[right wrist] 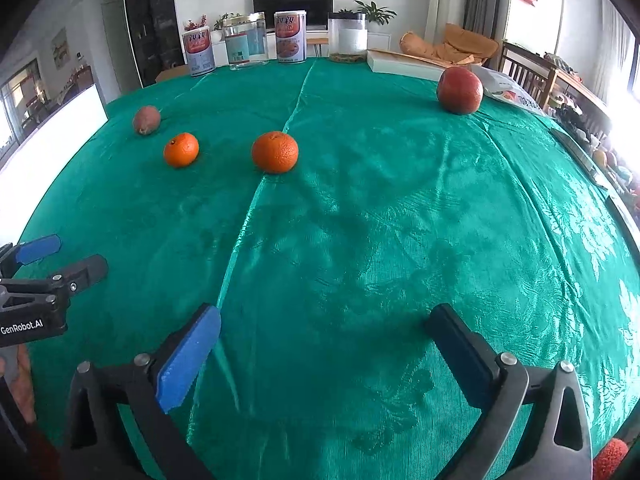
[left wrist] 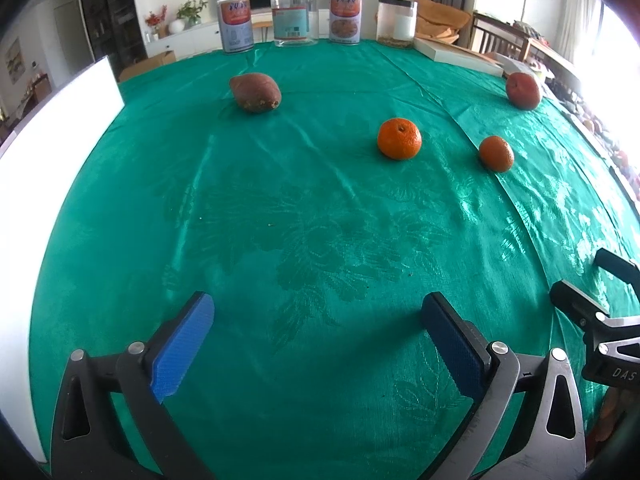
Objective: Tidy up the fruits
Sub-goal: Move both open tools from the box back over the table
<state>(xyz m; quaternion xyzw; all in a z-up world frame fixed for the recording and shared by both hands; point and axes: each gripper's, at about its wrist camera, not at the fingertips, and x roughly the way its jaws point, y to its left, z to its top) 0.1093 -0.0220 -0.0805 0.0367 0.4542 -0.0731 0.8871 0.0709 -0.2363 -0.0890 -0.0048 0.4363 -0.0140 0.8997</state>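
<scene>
A table covered with a shiny green cloth (left wrist: 320,220) fills both wrist views. The left gripper (left wrist: 318,312) hangs over bare cloth with its blue-padded jaws spread wide, released and holding nothing. The right gripper (right wrist: 324,328) is likewise spread wide and empty, just beside it. From the left view, a brown sweet potato (left wrist: 255,92) lies at eleven o'clock, a large orange (left wrist: 399,138) at one o'clock, a smaller orange (left wrist: 496,153) just beyond it at two o'clock, and a red apple (left wrist: 523,90) far off near the table's right edge. All four lie apart, none touching. Cans and jars (left wrist: 294,16) stand in a row at twelve o'clock.
</scene>
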